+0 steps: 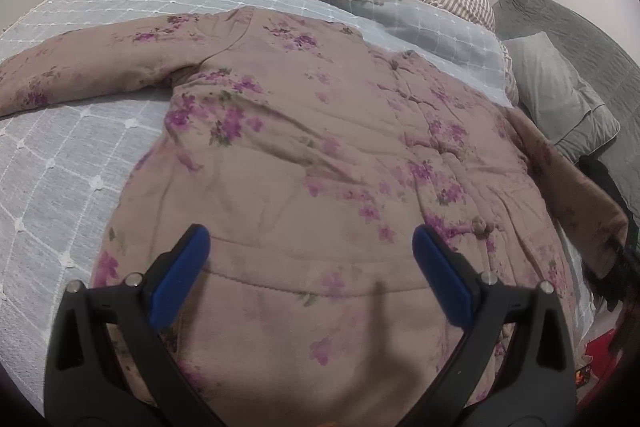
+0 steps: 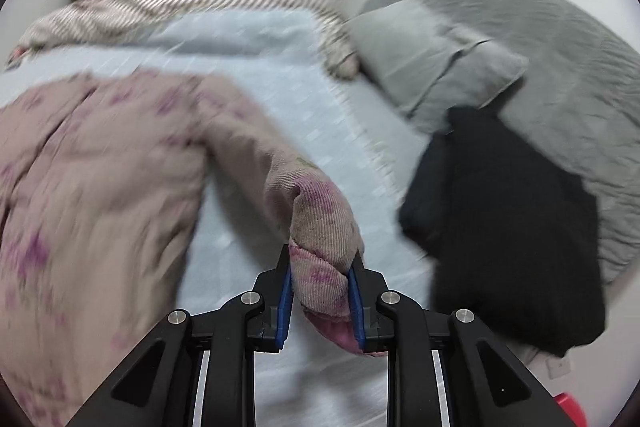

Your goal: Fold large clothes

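Right hand-held gripper (image 2: 320, 291) clamps jacket (image 1: 320, 147) sleeve cuff (image 2: 324, 227), 12 o'clock; left hand-held gripper (image 1: 311, 247) wide, empty, above hem.

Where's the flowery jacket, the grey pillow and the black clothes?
flowery jacket (image 1: 320, 155): left wrist view, its front panel.
grey pillow (image 2: 432, 67): right wrist view, its middle.
black clothes (image 2: 508, 223): right wrist view, centre of the pile.

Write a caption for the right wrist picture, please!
Right tongs pinch the cuff of the floral jacket's sleeve above the blue bedspread.
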A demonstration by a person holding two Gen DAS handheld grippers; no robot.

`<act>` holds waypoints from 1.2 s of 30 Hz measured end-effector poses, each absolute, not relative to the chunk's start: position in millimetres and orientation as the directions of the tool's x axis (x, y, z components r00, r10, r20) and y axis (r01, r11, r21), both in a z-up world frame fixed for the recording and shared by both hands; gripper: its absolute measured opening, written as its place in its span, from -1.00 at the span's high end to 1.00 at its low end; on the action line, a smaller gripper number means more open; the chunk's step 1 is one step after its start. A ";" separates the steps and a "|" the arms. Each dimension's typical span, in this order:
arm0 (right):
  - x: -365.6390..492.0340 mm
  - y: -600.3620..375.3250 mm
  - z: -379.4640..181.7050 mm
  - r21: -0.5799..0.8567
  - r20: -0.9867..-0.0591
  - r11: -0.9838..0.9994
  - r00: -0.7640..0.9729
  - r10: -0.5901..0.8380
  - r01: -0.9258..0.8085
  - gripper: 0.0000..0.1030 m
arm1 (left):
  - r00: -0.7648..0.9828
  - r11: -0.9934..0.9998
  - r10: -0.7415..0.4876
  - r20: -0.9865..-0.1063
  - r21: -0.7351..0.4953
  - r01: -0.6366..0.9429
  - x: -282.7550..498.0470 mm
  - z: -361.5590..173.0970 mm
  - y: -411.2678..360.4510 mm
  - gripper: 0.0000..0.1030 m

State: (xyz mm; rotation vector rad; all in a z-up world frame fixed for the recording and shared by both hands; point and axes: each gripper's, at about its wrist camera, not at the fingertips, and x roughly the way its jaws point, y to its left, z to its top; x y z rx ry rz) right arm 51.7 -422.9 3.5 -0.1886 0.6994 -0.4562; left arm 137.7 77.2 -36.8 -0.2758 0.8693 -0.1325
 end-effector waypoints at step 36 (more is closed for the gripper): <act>331.8 -618.3 3.3 -0.622 -0.404 0.478 0.269 -0.874 0.620 -0.04 | 0.653 0.991 -0.130 -0.746 -0.120 0.061 145.4 -39.4 54.6 -0.96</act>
